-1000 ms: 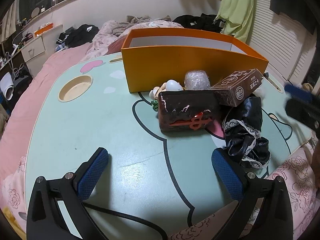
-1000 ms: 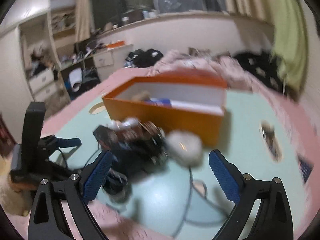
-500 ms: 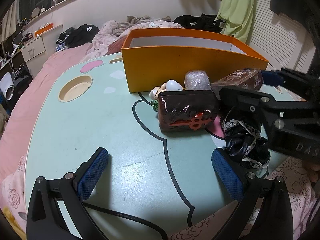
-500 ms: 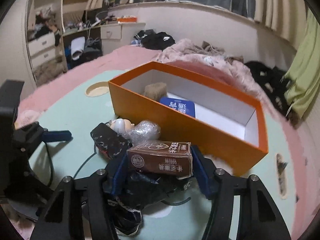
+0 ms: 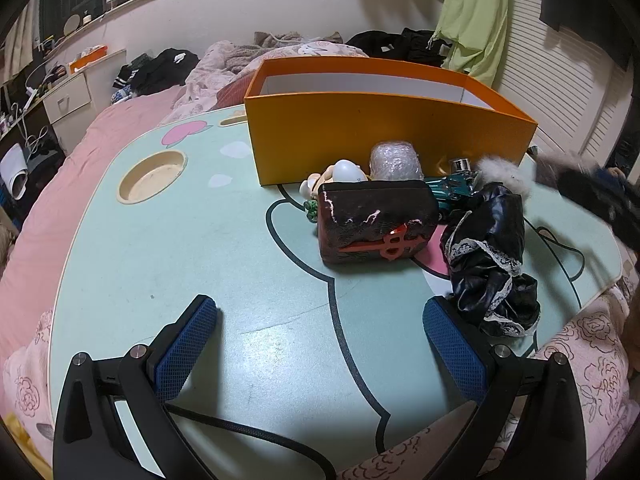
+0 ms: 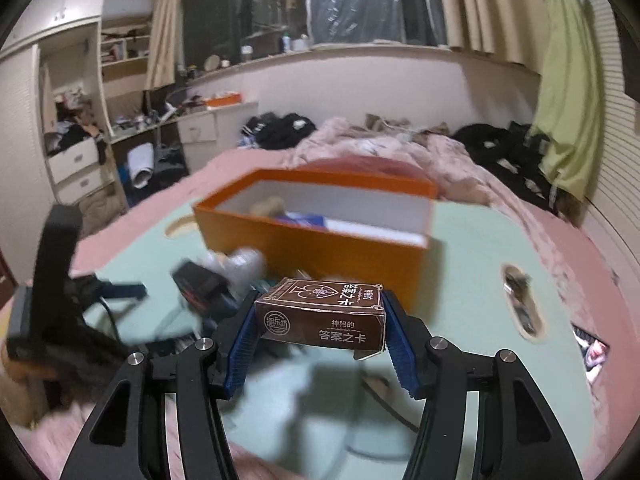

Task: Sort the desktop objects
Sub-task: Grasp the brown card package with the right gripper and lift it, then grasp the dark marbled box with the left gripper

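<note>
Right gripper (image 6: 320, 332) clamped on brown card box (image 6: 322, 318), lifted clear of the mint lap table (image 6: 472, 264), just short of the orange storage box (image 6: 316, 236). Left gripper (image 5: 320, 344) spread wide, empty, low over the table. Best carried level above the near wall before release. Card box's long axis crosswise between the pads, printed face toward the camera.

Black gripper (image 5: 320, 336) frames, blue textured pads (image 6: 242, 346), silver screws, black cable
</note>
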### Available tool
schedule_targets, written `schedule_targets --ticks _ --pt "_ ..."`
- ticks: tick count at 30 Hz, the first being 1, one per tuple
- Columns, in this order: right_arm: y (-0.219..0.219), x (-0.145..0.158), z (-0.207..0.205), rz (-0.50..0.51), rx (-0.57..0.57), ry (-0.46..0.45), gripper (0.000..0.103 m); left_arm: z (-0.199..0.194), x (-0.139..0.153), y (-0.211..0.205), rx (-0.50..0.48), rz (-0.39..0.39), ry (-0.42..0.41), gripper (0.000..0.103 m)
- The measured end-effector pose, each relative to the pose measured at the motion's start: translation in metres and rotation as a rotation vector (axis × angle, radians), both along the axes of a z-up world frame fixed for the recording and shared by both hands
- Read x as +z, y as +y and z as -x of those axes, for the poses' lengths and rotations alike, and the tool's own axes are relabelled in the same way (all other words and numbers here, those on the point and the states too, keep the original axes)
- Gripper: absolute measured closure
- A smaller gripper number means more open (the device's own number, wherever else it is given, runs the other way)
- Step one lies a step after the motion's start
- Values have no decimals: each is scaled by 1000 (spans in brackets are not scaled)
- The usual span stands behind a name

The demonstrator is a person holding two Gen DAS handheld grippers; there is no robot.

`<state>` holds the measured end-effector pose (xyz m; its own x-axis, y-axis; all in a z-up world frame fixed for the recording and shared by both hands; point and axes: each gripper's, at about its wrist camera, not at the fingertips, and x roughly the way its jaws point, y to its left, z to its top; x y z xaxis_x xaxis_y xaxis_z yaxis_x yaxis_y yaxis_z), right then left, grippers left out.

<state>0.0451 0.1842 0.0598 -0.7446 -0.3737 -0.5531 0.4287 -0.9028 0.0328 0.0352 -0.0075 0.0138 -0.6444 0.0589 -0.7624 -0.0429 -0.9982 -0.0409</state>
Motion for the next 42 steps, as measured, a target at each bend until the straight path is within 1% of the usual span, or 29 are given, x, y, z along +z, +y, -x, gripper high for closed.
schedule_targets --ticks 3,6,10,17,22,28,30,35,39,41,42 --pt "14 -14 -8 -29 -17 -40 45 0 0 0 0 0 0 0" --pt "17 -37 -6 -79 -41 -109 44 0 0 0 0 0 0 0" --pt "14 -36 -12 -113 -44 -87 45 -1 0 0 1 1 0 0" --pt "12 -35 -13 -109 -44 -89 44 -1 0 0 2 3 1 0" --pt "13 -34 -15 -108 -44 -89 44 -2 1 -1 25 3 0 0" --pt "13 -34 -14 -108 -43 -89 44 -5 5 -8 27 -28 27 0" --pt "13 -35 -13 -107 -43 -89 44 -7 9 -8 23 -37 46 2" --pt "14 -34 -14 -107 -43 -89 44 -6 16 -8 6 -58 68 14" --pt "13 -35 -13 -107 -43 -89 44 -3 20 -5 -11 -64 81 18" --pt "14 -34 -14 -107 -43 -89 44 -2 22 -4 -18 -65 87 23" --pt "13 -35 -13 -107 -43 -89 44 -2 23 -3 -22 -67 89 24"
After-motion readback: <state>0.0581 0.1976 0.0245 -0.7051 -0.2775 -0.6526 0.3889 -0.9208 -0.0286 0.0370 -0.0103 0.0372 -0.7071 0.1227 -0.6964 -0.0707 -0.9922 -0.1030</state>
